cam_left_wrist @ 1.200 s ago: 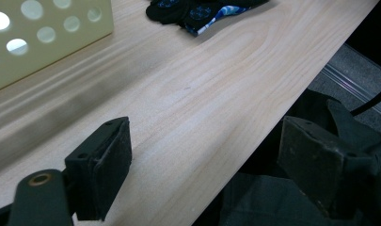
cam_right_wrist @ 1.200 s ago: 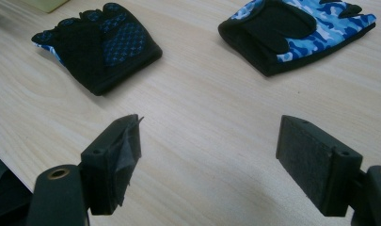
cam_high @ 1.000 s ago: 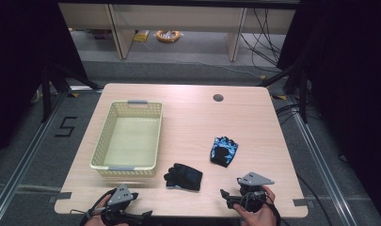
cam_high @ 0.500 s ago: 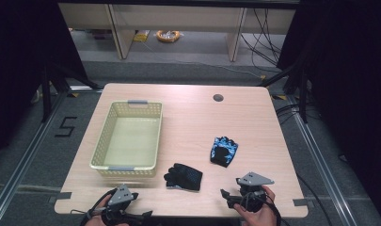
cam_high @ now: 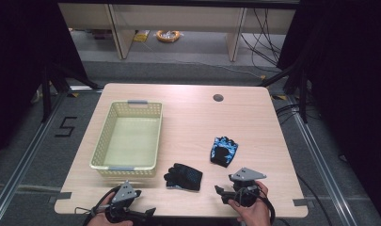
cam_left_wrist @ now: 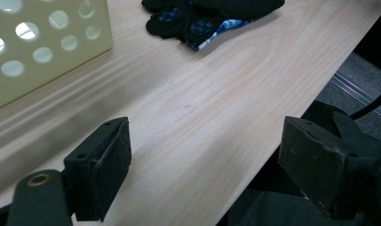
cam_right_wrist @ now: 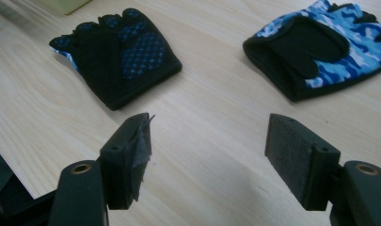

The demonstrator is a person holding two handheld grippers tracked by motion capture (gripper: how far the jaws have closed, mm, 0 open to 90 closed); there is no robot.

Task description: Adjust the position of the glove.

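We see a pale wooden table [cam_high: 188,122] bearing a cream perforated plastic basket [cam_high: 130,139] at its left. Two fingerless fabric gloves lie near the front edge: a black dotted-palm glove [cam_high: 184,176] just right of the basket, and a blue camouflage glove [cam_high: 223,150] beyond it. Our left gripper [cam_high: 143,214] stands apart, nothing between. Our right gripper [cam_high: 219,191], jaws just closing yet still apart, faces the gloves, touching neither.

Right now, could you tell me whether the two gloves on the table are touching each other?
Apart. The right gripper view shows bare wood between the black glove and the blue camouflage glove; the high view shows that gap as well.
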